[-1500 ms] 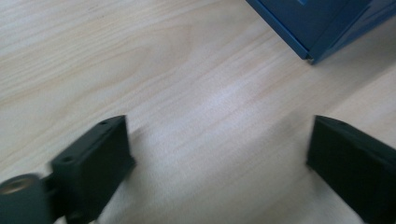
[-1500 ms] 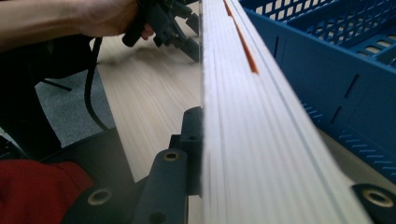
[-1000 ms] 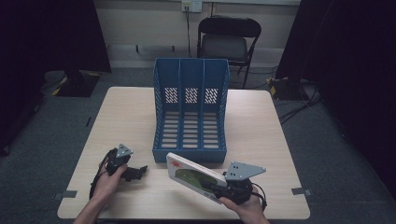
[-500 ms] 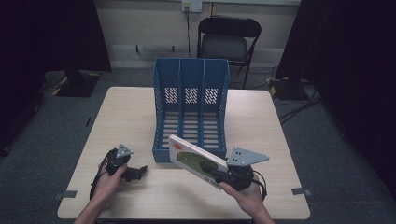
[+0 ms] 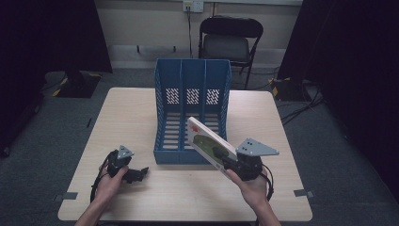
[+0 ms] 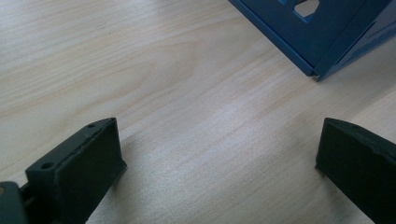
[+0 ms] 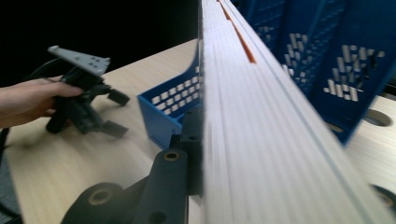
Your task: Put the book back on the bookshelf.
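In the middle of the wooden table point(image 5: 141, 117) stands the blue file rack point(image 5: 192, 113) with three slots, its open front facing the near edge. Just in front of its right slot the book point(image 5: 210, 143) hangs tilted, clamped at its near lower corner by the right gripper point(image 5: 230, 162). It looks stiff, flat and fairly light, with a glossy white cover bearing a green picture, likely slippery, so a firm pinch near the spine suits it. The left gripper point(image 5: 139, 173) rests on the table near left, jaws spread wide and empty
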The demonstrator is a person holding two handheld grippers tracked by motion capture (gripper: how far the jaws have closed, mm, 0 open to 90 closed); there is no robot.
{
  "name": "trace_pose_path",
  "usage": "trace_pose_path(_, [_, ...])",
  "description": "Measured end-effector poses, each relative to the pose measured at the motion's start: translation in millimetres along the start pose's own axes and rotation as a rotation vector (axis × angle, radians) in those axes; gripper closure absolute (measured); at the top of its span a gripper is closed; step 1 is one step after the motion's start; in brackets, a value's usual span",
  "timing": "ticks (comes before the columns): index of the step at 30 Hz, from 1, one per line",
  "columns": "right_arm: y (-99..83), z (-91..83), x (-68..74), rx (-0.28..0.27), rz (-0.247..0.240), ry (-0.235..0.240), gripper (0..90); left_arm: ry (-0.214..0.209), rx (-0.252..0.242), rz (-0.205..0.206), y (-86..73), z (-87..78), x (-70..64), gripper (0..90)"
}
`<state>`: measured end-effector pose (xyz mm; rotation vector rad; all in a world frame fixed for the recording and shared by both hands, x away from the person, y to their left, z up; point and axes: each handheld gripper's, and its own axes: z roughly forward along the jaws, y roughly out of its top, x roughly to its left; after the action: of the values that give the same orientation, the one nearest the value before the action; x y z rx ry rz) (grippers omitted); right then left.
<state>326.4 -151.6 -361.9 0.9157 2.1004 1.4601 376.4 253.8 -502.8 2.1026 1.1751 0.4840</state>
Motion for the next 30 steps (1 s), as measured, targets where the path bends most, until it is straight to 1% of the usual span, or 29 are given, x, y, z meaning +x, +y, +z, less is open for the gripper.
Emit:
trace_pose_path(1, [0.2, 0.0, -1.5, 0.002, 0.002, -0.016, 76.3, 0.0, 0.0, 0.001, 0.0, 0.0, 0.1, 0.0])
trace_pose_path(2, [0.3, 0.1, -3.8, 0.003, 0.012, -0.028, 76.3, 0.001, 0.001, 0.002, 0.1, -0.1, 0.2, 0.0])
trace_pose_path(3, [0.2, -0.2, -6.9, 0.003, 0.033, -0.044, 76.3, 0.001, 0.0, 0.002, 0.0, 0.0, 0.1, 0.0])
trace_pose_path(5, [0.2, -0.7, -10.9, -0.002, 0.049, -0.078, 76.3, 0.001, 0.0, 0.002, 0.1, -0.1, 0.2, 0.0])
trace_pose_path(7, [0.2, -1.3, -14.7, -0.006, 0.064, -0.097, 76.3, 0.0, 0.0, 0.002, 0.0, 0.0, 0.1, 0.0])
trace_pose_path(9, [0.6, -2.0, -17.6, -0.004, 0.069, -0.129, 76.3, 0.0, 0.0, 0.0, 0.0, 0.0, 0.0, 0.0])
trace_pose_path(11, [0.6, -2.0, -20.7, -0.006, 0.084, -0.154, 76.3, 0.0, 0.0, 0.001, 0.0, 0.0, 0.1, 0.0])
trace_pose_path(13, [0.3, -1.7, -24.4, -0.005, 0.096, -0.172, 76.3, 0.0, 0.0, 0.001, 0.0, 0.0, 0.1, 0.0])
trace_pose_path(16, [-1.2, 0.2, -31.8, -0.002, 0.139, -0.208, 76.3, 0.002, -0.001, 0.002, 0.1, 0.0, 0.2, 0.0])
trace_pose_path(18, [-1.6, 1.7, -35.6, 0.001, 0.159, -0.218, 76.3, 0.001, 0.0, 0.002, 0.1, 0.0, 0.1, 0.0])
trace_pose_path(21, [-0.8, 6.8, -40.6, 0.011, 0.18, -0.247, 76.3, 0.0, 0.0, 0.001, 0.0, 0.0, 0.1, 0.0])
trace_pose_path(24, [2.2, 13.7, -45.0, 0.019, 0.206, -0.266, 76.3, 0.0, 0.0, 0.002, 0.1, 0.0, 0.2, 0.0])
trace_pose_path(27, [6.0, 22.5, -48.7, 0.024, 0.215, -0.297, 76.3, 0.0, 0.0, 0.001, 0.0, 0.0, 0.1, 0.0])
trace_pose_path(30, [8.0, 30.9, -50.1, 0.019, 0.216, -0.309, 76.3, 0.002, -0.001, 0.002, 0.1, 0.0, 0.2, 0.0])
